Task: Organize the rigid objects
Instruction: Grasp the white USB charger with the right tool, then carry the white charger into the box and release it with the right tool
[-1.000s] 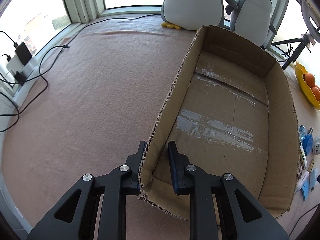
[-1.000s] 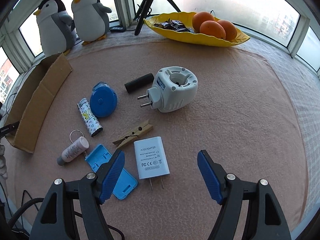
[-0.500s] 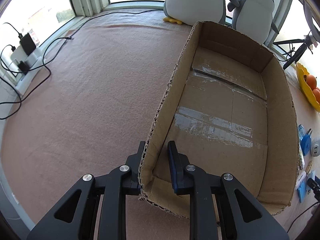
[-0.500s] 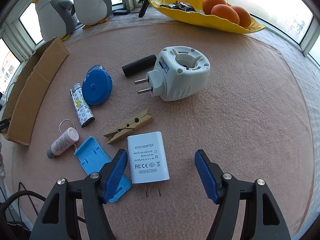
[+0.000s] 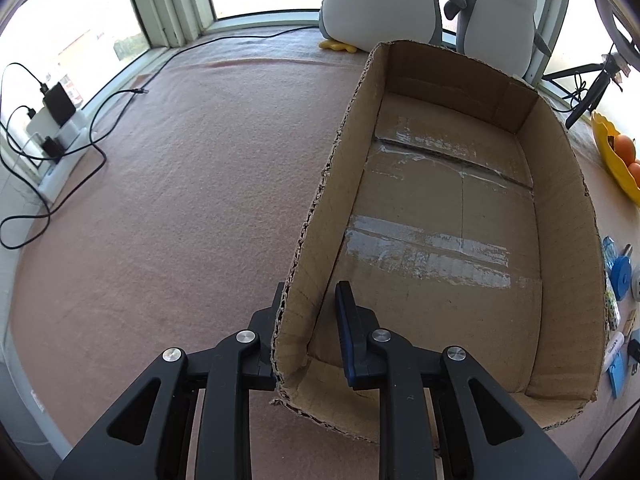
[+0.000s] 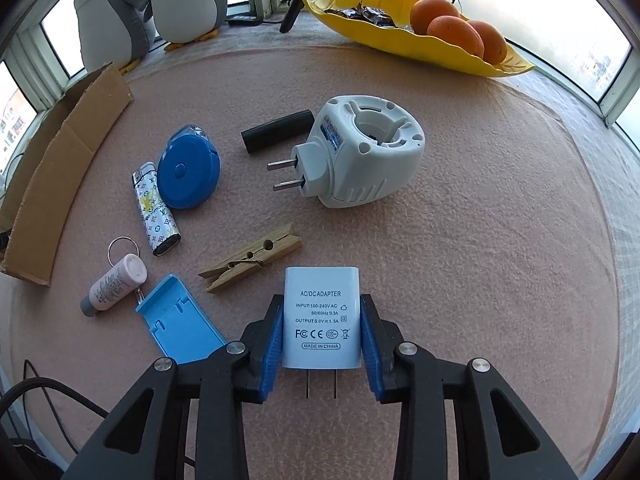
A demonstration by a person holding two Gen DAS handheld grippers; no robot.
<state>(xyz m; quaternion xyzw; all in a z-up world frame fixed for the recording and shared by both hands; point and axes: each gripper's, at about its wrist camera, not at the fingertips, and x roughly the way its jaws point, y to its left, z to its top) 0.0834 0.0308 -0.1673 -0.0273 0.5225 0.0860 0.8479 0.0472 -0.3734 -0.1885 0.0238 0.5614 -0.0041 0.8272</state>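
The right hand-held gripper [image 6: 320,334] has closed in during the last second: before, its blue pads stood wide apart above the white AC/DC adapter [image 6: 321,316], and now they press on both long sides of it, so I judge that the adapter is gripped, though it seems not yet lifted from the pink bench [image 6: 500,260]. The prongs of the adapter point back toward the camera, between the fingers. The left hand-held gripper [image 5: 310,322] has not changed its hold; it stays clamped on the near left wall of the cardboard box [image 5: 560,200], one finger outside and one inside, and the box has only shifted a little in the view. The box is empty inside, only old tape is on its floor. This means the sorting is at its beginning: the adapter is the first thing taken, and the box is held steady to receive it. The other things wait on the bench: the wooden clothespin [image 6: 250,258] just beside the adapter, the blue plastic holder [image 6: 180,330] near the left finger, the small pink tube [image 6: 114,286], the patterned lighter [image 6: 156,214], the round blue tape measure [image 6: 188,174], the black cylinder [image 6: 276,131] and the big white plug-in device [image 6: 368,156]. The next move probably is to lift and carry the adapter to the left, into the box.
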